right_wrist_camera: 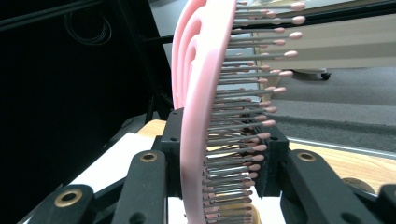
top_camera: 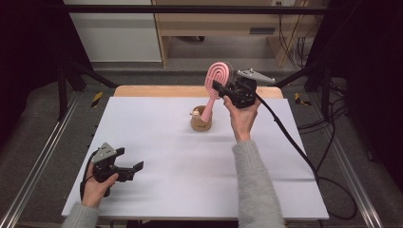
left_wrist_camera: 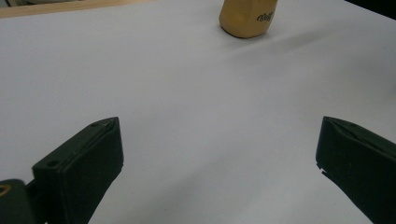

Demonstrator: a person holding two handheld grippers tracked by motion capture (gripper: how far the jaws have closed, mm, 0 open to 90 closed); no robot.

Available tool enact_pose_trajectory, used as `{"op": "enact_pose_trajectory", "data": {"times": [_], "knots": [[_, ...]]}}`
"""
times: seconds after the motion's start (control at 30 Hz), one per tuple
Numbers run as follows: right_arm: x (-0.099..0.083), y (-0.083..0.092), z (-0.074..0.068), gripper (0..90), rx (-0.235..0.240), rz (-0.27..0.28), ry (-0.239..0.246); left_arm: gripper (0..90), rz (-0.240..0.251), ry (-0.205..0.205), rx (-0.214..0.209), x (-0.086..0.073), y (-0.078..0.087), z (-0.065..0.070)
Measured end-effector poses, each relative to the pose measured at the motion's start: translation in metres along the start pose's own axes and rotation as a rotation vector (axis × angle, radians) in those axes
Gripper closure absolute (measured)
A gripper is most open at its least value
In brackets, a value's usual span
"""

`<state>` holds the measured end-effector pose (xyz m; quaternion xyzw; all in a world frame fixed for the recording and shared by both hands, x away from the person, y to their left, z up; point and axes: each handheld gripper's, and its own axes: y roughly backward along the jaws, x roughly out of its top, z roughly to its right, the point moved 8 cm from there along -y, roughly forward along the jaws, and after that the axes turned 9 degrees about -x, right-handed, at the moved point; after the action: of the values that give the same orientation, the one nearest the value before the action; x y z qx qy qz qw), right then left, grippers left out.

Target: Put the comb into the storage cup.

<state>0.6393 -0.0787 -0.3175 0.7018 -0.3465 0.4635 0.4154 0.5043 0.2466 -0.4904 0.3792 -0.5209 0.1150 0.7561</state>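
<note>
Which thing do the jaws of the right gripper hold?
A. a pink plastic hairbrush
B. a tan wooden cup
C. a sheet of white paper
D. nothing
A: the right gripper has its jaws shut on the pink plastic hairbrush, above the tan cup.

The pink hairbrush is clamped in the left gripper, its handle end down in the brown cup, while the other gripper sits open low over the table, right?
Not quite: the right gripper clamps the pink hairbrush, as the high view shows. The handle end does reach into the brown cup, and it is the left gripper that sits open low over the table.
</note>
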Motion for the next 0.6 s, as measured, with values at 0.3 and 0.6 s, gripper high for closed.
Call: {"op": "enact_pose_trajectory", "data": {"times": [0.3, 0.6], "knots": [[0.005, -0.007, 0.003, 63.2, -0.024, 0.01, -0.004, 0.8, 0.0, 0.0, -0.002, 0.0, 0.0, 0.0], [0.009, -0.012, 0.009, 63.2, -0.05, 0.021, -0.006, 0.8, 0.001, 0.002, -0.005, 0.0, -0.001, 0.001]]}}
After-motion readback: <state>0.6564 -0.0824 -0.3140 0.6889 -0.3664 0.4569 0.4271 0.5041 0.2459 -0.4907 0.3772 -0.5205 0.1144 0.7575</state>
